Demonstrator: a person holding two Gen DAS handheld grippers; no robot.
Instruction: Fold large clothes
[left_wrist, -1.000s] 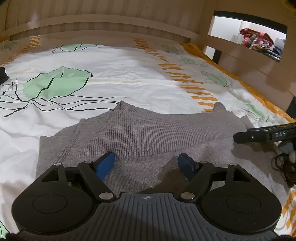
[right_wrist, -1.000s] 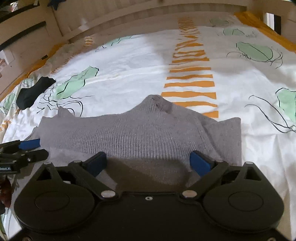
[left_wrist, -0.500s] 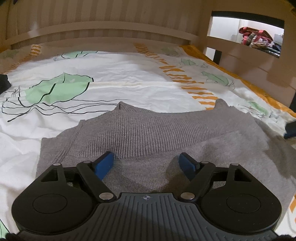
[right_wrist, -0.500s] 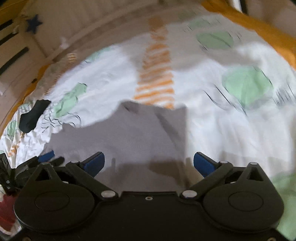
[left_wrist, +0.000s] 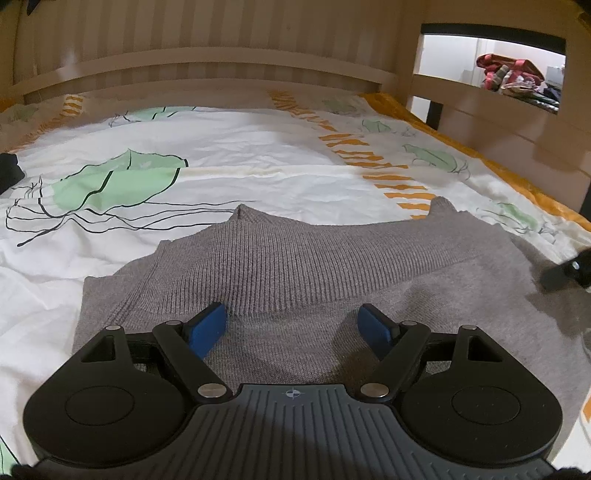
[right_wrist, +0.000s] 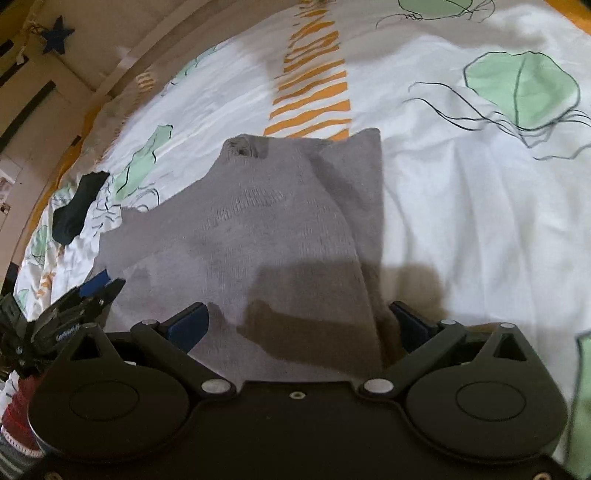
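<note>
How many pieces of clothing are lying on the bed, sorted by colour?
Grey: 1, the sweater
Black: 1, a small dark garment near the bed's edge
Total: 2

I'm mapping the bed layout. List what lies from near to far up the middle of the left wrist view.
Left claw, open, over the grey sweater → white bedsheet with green leaf prints → wooden slatted headboard.
</note>
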